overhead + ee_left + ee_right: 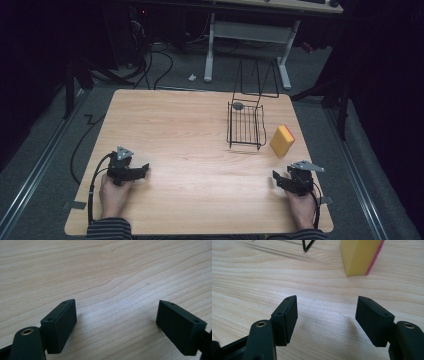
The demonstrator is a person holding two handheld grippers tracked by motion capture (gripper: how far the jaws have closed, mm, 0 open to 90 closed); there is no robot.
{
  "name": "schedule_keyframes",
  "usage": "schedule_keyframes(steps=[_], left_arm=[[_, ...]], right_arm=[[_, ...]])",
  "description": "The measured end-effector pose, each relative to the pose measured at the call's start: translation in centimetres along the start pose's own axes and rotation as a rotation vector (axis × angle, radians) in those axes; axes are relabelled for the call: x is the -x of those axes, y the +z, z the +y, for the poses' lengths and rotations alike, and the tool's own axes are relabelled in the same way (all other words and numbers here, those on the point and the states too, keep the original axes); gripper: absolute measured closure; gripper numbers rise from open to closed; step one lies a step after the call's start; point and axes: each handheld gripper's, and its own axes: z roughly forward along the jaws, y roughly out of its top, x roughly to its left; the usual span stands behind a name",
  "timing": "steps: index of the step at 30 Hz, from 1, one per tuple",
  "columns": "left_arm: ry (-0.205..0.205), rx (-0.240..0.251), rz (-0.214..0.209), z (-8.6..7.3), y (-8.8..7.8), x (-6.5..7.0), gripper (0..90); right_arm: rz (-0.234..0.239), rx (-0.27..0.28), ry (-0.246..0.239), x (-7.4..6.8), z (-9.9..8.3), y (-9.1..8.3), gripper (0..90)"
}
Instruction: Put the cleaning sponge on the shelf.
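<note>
Right gripper view: my right gripper (327, 302) spread, empty | sponge (359, 256) upright near table's (190, 130) right edge | risk: probably topples if nudged.

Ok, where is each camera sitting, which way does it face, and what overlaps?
High view: above the person's side, looking forward and down; table, both hands.
Left gripper view: on the left hand-held gripper, facing bare wood.
Right gripper view: on the right hand-held gripper, facing the sponge.
Shared: sponge and wire basket, high and right gripper views.
</note>
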Motion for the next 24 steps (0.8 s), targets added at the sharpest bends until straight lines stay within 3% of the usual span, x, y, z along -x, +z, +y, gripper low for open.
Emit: schedule_keyframes(steps=[12,24], left_arm=[[0.000,0.000,0.000,0.0,0.0,0.0,17.3],[0.000,0.000,0.000,0.0,0.0,0.0,17.4]], right_arm=[[-0.017,0.028,0.035,1.2,0.1,-0.9,34.8],[-0.041,0.072,0.031,2.2,1.5,-1.8,34.3]])
